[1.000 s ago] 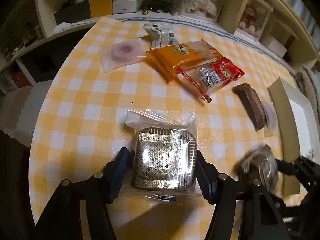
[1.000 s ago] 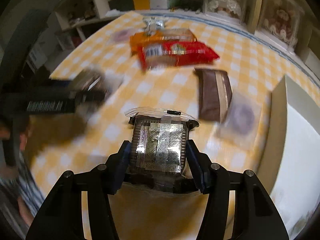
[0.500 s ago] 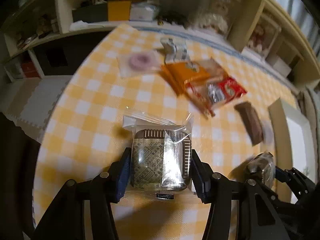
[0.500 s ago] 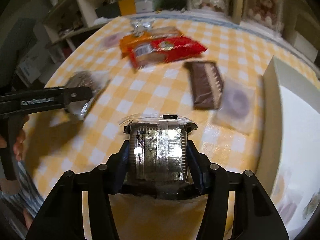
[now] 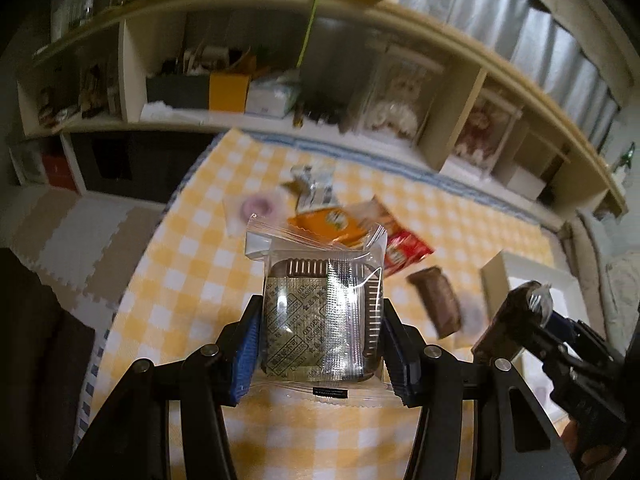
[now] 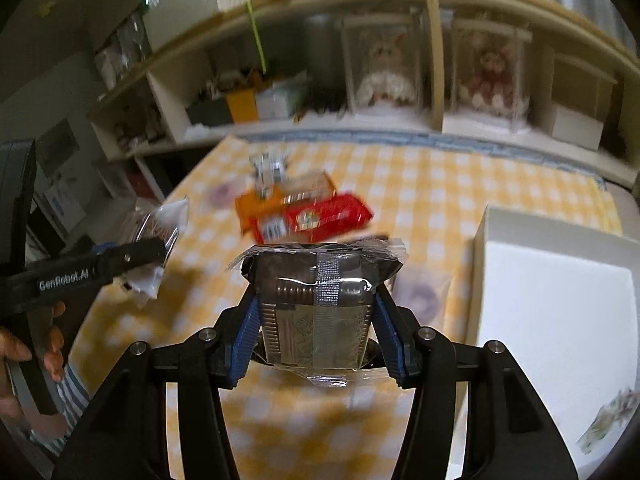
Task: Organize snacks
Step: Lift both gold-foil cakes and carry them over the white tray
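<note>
My left gripper point(image 5: 322, 342) is shut on a clear-wrapped snack tray point(image 5: 320, 312) with silver foil inside, held above the yellow checked table point(image 5: 192, 264). My right gripper point(image 6: 316, 336) is shut on a similar wrapped snack tray point(image 6: 316, 312), also lifted. Each gripper shows in the other's view: the right one point(image 5: 532, 320) at the right, the left one point(image 6: 132, 256) at the left. On the table lie an orange packet point(image 6: 280, 200), a red packet point(image 6: 316, 220), a brown bar point(image 5: 436, 300), a silver packet point(image 5: 316, 188) and a pink round sweet point(image 5: 258, 204).
A white box point(image 6: 556, 292) stands open at the table's right side, with a few wrapped snacks in its near corner point(image 6: 608, 420). Another round sweet point(image 6: 418, 296) lies beside it. Shelves with boxes and dolls point(image 6: 384, 72) run behind the table.
Both grippers have risen and tilted up with their snack trays, so the shelves now fill the upper view. The right gripper has moved nearer the white box.
</note>
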Demonstrator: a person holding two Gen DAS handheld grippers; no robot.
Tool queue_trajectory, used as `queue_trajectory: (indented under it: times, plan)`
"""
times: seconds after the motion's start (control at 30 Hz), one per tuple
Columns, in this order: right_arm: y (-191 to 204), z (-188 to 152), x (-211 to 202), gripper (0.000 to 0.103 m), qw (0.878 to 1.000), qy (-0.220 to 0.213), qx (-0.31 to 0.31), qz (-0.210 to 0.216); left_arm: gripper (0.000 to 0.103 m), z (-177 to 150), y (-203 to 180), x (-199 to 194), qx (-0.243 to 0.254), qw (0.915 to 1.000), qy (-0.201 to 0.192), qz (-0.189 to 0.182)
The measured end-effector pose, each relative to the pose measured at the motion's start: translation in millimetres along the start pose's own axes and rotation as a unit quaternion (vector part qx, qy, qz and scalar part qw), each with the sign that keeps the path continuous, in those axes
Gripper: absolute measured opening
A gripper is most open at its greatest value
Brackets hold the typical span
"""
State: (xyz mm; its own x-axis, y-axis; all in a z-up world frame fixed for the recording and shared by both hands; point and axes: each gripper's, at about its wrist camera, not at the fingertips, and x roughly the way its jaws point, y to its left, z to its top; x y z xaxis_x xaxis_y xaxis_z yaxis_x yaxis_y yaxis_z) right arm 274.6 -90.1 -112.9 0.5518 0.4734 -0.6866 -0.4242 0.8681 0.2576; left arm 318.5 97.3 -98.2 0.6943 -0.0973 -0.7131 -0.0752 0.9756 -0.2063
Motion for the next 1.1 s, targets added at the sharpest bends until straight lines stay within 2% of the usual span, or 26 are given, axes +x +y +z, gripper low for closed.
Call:
queue_trajectory:
  times: [0.33, 0.6, 0.83, 1.1]
  plan:
    - [-18.1, 24.7, -46.7, 0.054, 0.998, -0.059, 0.02, -0.013, 0.053, -2.5, -19.6, -49.8, 0.016, 0.9987, -0.046, -0.017]
    - [-42.9, 27.2, -90.5, 0.054, 0.995, -0.083, 0.039, -0.038, 0.053, -13.6, -63.6, -77.4, 0.046, 0.9967, -0.058, -0.032]
    - [-78.1, 12.8, -121.3, 0.054, 0.993, -0.078, 0.055, -0.068, 0.053, -22.5, -119.0, -78.8, 0.069, 0.9939, -0.056, -0.065]
    - [-129.5, -7.1, -157.1, 0.054, 0.987, -0.077, 0.091, -0.109, 0.053, -28.0, -179.8, -53.1, 0.091, 0.9901, -0.035, -0.1]
